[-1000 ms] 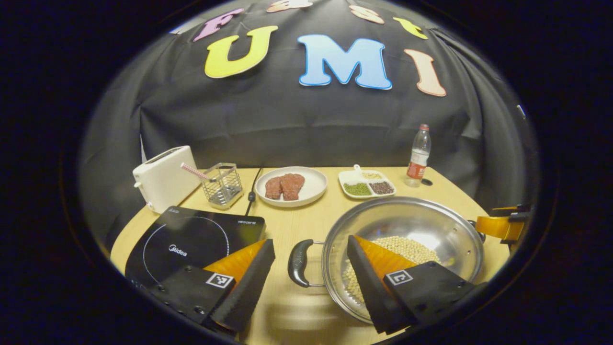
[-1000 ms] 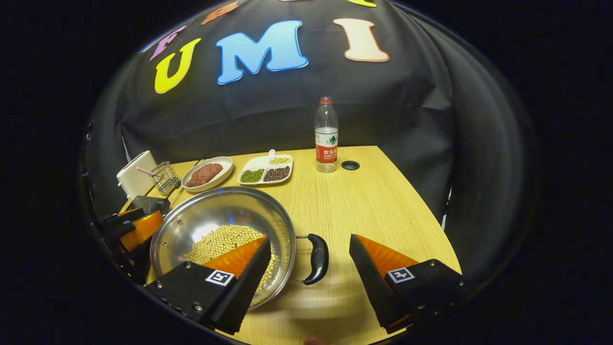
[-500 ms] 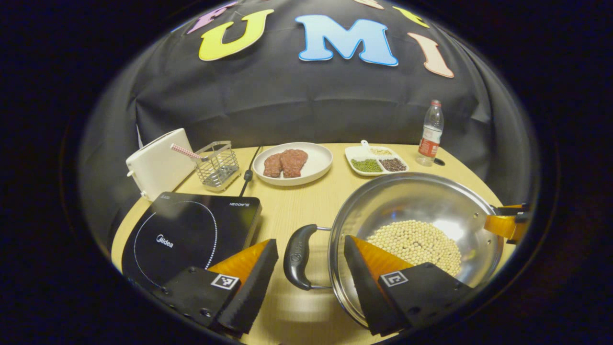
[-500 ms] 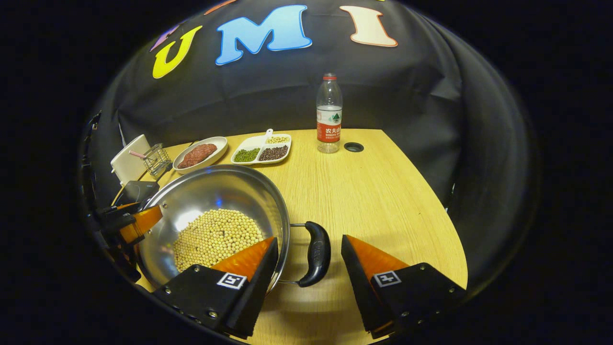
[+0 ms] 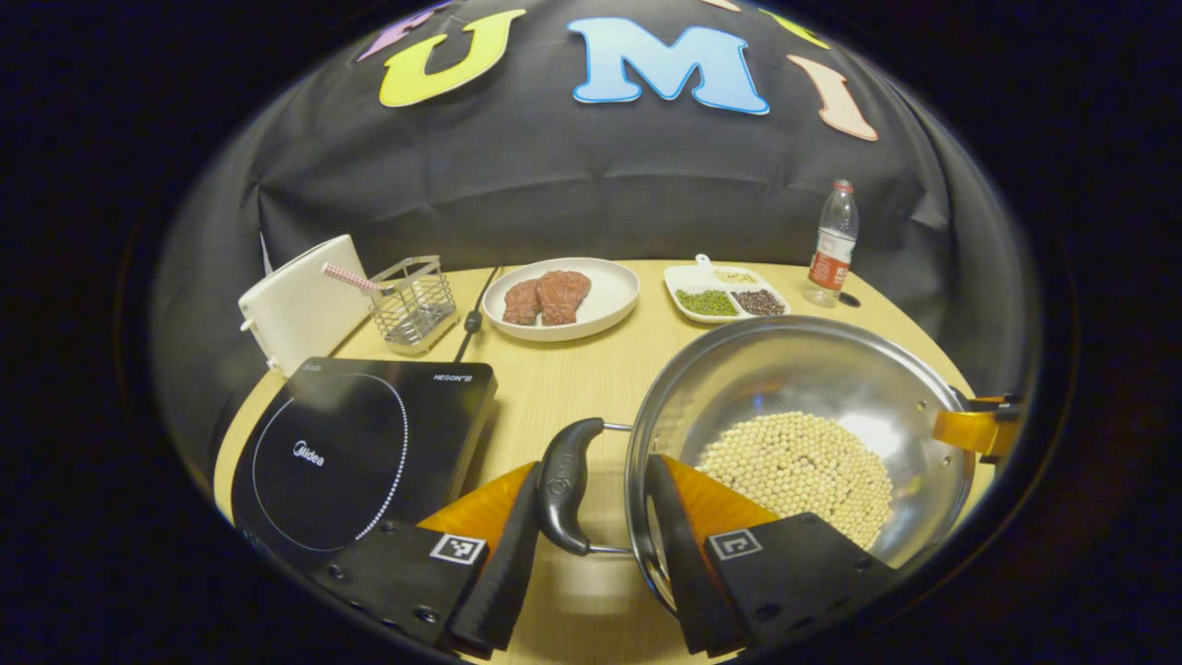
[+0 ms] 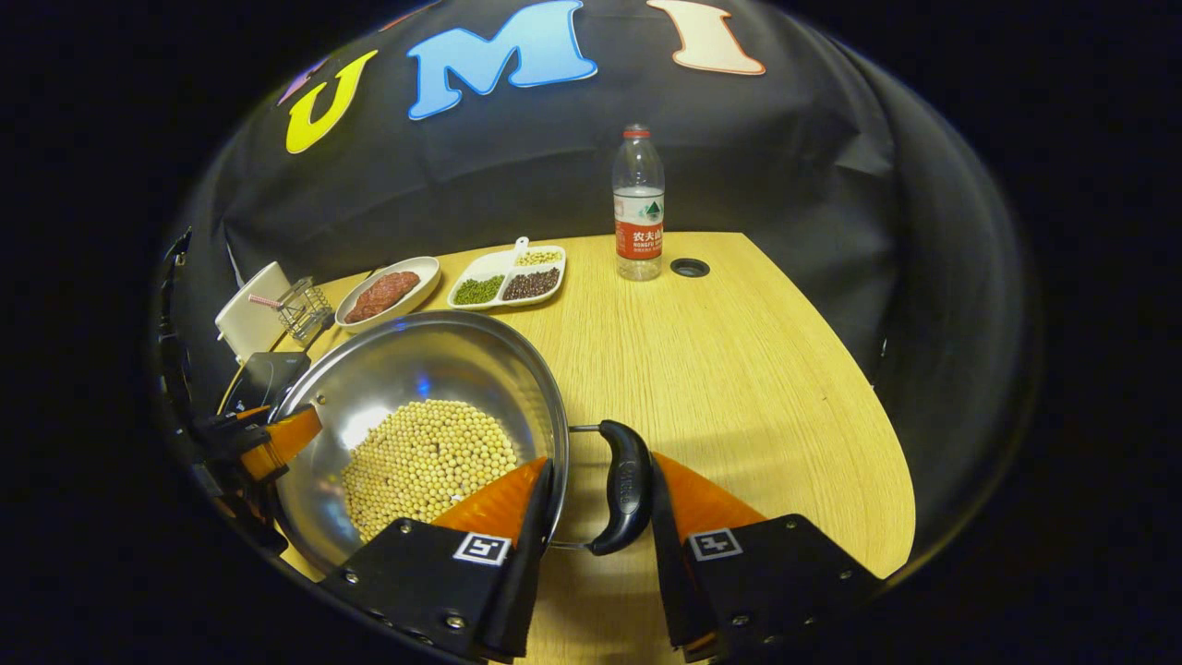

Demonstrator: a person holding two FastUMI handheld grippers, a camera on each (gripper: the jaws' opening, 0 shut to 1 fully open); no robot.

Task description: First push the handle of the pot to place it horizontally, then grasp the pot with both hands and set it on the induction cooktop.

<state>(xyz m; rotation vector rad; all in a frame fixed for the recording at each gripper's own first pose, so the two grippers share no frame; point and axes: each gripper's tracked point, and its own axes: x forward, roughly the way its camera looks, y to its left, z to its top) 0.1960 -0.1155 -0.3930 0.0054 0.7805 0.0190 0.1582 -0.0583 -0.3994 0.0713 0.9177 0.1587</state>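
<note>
Light wood table w/ black cloth wall behind.

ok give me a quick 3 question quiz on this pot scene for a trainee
1. True or false: the pot already sits on the induction cooktop.
2. What fills the pot's bottom? A) raw meat B) pale round beans C) water
3. Fill in: the left gripper and the right gripper each straddle one black ____ of the pot.

Key: 1 false, it stands on the table beside the cooktop; 2 B; 3 handle.
</note>
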